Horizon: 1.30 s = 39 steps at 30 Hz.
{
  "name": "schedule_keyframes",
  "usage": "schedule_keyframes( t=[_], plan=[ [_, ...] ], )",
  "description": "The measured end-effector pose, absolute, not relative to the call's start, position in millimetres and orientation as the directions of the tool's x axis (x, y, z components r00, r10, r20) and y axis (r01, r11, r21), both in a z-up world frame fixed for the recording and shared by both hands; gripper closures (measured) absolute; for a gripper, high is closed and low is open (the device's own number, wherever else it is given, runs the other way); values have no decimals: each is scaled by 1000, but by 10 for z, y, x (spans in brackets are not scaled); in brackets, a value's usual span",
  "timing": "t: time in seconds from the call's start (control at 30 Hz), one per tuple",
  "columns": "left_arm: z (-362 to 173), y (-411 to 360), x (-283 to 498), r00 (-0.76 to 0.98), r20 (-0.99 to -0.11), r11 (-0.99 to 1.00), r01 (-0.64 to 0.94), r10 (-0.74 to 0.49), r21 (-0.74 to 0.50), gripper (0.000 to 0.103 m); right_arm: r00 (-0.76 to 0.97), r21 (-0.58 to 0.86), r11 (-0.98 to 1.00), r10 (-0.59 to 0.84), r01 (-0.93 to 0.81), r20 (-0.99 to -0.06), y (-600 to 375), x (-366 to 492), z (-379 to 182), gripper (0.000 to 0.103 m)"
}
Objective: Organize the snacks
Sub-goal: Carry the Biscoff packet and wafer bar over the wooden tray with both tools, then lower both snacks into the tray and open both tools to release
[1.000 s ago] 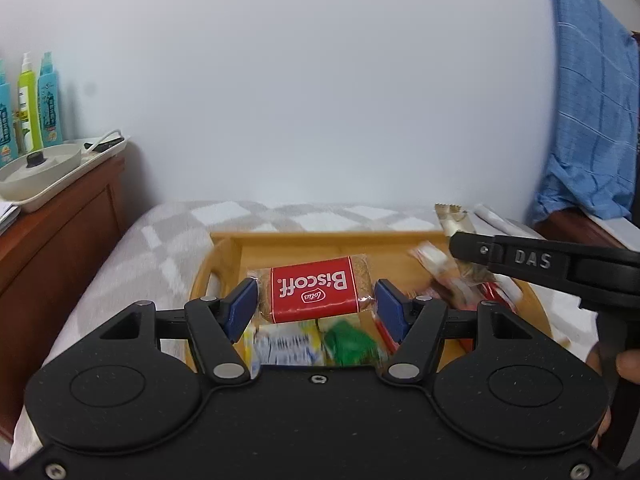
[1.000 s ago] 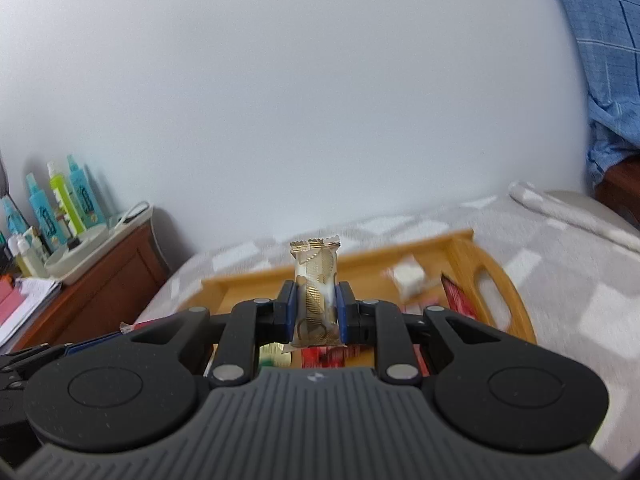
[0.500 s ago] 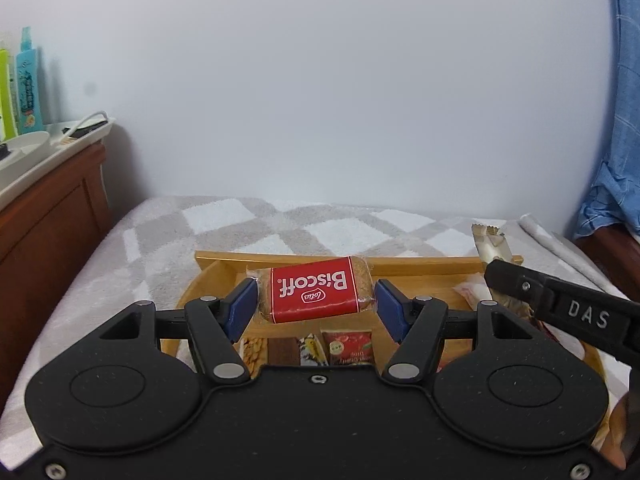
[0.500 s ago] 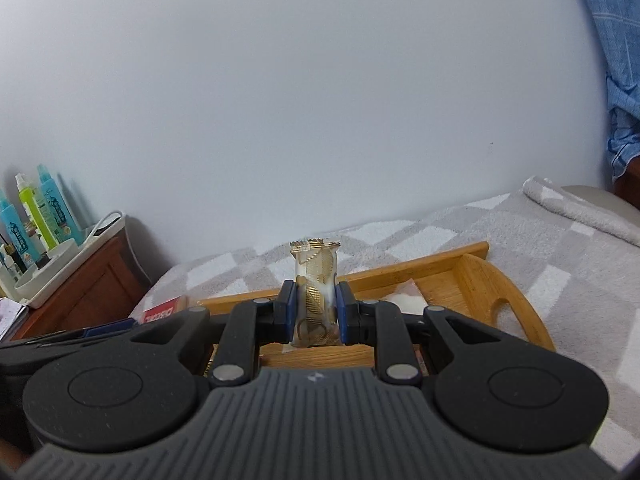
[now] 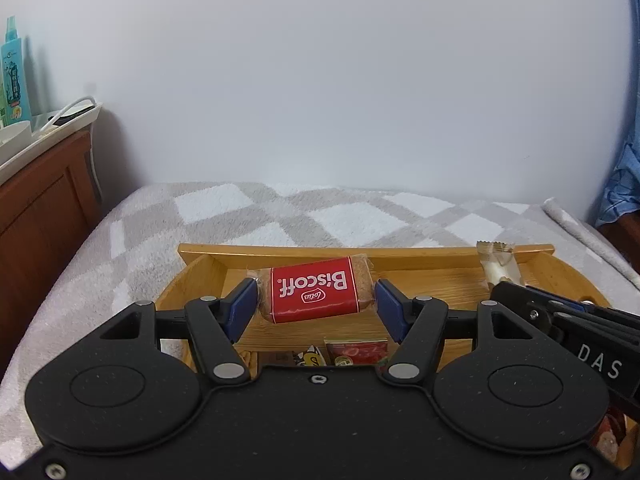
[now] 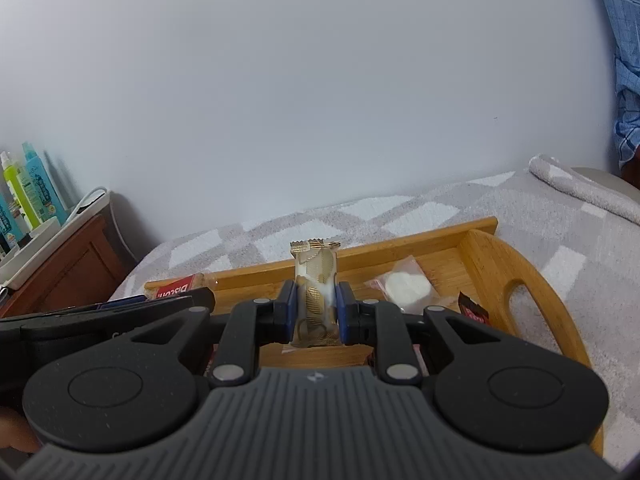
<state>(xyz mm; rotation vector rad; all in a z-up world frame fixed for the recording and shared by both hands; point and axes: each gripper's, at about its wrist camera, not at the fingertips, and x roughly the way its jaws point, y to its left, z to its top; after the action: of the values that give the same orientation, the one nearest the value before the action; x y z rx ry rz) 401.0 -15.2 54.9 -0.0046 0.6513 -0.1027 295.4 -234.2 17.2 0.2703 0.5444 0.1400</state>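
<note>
**Both grippers loaded over the tray**

Left gripper (image 5: 316, 300): blue pads clamped on the two ends of a red Biscoff pack (image 5: 314, 295). Pack lies crosswise between the pads, label facing the camera and reading upside down. It hangs above the bare back part of the wooden tray (image 5: 400, 254).

Right gripper (image 6: 316, 312): jaws drawn close together, pinching a cream-and-gold bar (image 6: 316, 284) by its sides. Bar stands upright, crimped top edge above the pads, lower end below them. In the left view the same bar (image 5: 498, 264) shows at the tray's right back corner, with the right gripper's body marked DAS under it.

Tray sits on a grey-and-white checked blanket (image 5: 224, 216). Inside it, right view: a clear-wrapped white sweet (image 6: 406, 284) near the back right, and a dark-and-red wrapper (image 6: 474, 312) just beside the right handle cut-out. Left view: a red packet (image 5: 356, 352) and other small wrappers at the near edge, mostly hidden behind the gripper body; kinds cannot be told.

Left of the bed: a brown wooden cabinet (image 5: 44, 200) with a white tray and bottles (image 6: 32, 188) on top.
</note>
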Motion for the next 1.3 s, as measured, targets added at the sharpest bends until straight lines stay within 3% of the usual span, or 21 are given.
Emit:
schedule_keyframes(
  t=[1.3],
  plan=[
    [304, -217, 4120, 737, -672, 995, 100, -68, 8, 40, 826, 268, 963, 174, -29, -537, -2299, 3031, 9, 77]
  ],
)
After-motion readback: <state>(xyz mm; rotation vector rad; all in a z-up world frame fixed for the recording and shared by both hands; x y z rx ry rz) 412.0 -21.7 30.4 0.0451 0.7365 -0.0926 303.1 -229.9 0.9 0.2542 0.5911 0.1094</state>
